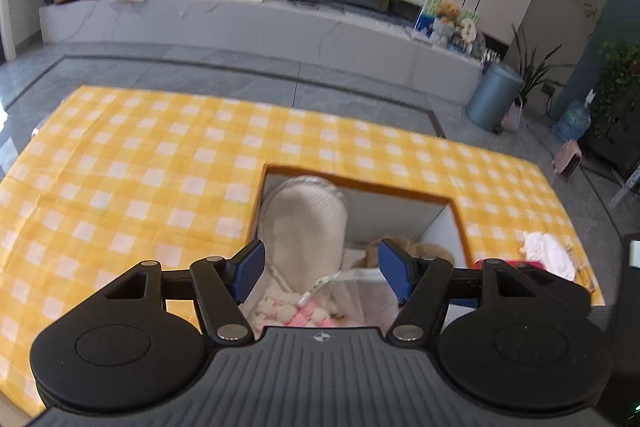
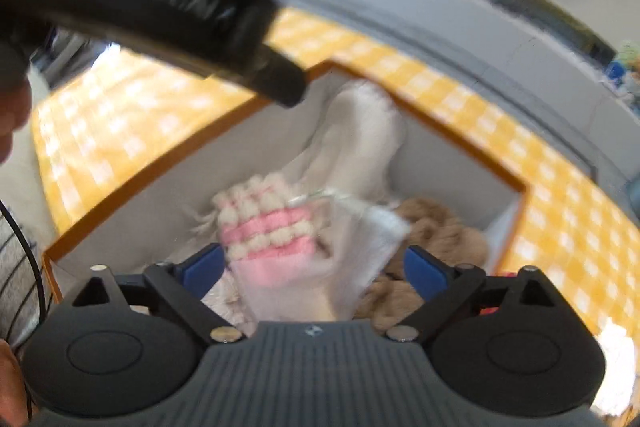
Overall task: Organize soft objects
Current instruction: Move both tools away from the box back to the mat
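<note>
A white box (image 1: pixel 392 215) with an orange rim is sunk into the yellow checked tablecloth (image 1: pixel 160 167). In it lie a white fluffy slipper (image 1: pixel 304 223), a brown plush (image 1: pixel 420 251) and a pink-and-white knitted piece in a clear bag (image 1: pixel 296 311). My left gripper (image 1: pixel 322 267) hangs open above the box, its blue pads apart with nothing pressed between them. In the blurred right wrist view, my right gripper (image 2: pixel 314 269) is open wide over the bagged knitted piece (image 2: pixel 268 231), and its pads do not touch it. The slipper (image 2: pixel 360 139) and the plush (image 2: pixel 440 235) lie behind.
A white cloth (image 1: pixel 546 253) lies on the tablecloth right of the box, with something pink (image 1: pixel 508 263) beside it. The left device's black housing (image 2: pixel 160 7) crosses the top left of the right wrist view. Beyond the table are grey floor, a long console and a blue-grey bin (image 1: pixel 494 99).
</note>
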The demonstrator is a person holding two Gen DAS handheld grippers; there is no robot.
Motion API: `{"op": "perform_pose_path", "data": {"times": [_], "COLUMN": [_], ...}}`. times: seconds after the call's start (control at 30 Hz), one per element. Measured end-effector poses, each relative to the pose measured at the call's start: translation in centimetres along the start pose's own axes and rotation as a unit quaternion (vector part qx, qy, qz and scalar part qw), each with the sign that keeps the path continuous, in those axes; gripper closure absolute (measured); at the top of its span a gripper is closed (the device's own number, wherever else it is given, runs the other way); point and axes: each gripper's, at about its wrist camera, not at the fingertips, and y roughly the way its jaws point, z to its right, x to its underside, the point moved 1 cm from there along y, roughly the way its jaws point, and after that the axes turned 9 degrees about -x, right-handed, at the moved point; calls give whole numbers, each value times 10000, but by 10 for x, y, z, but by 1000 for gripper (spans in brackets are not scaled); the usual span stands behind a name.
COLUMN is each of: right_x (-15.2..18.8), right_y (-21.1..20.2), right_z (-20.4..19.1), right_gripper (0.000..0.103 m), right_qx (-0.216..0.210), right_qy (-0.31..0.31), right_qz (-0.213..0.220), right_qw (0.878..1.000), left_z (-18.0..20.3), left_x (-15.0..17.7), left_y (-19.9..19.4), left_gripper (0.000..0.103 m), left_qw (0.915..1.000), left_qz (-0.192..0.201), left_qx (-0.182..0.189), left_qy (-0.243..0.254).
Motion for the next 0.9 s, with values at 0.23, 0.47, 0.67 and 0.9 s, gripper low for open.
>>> {"op": "perform_pose_path", "data": {"times": [0.23, 0.47, 0.67, 0.9], "right_x": [32, 70, 116, 181], "right_y": [-66, -128, -177, -215], "right_z": [33, 68, 113, 175], "right_gripper": [5, 3, 3, 3], "right_qx": [716, 1381, 1766, 1876], "right_qy": [620, 892, 1559, 2864], "right_qz": [1134, 1784, 2221, 2658], "right_qw": [9890, 9701, 9461, 9012], "left_z": [19, 70, 144, 227], "left_x": [0, 11, 32, 59], "left_y": [-25, -52, -65, -51], "left_gripper": [26, 26, 22, 21], "left_qw": [9991, 9966, 9894, 9818], "left_qz": [346, 472, 683, 575], "left_qx": [131, 344, 417, 768], "left_qy": [187, 573, 1214, 1639]}}
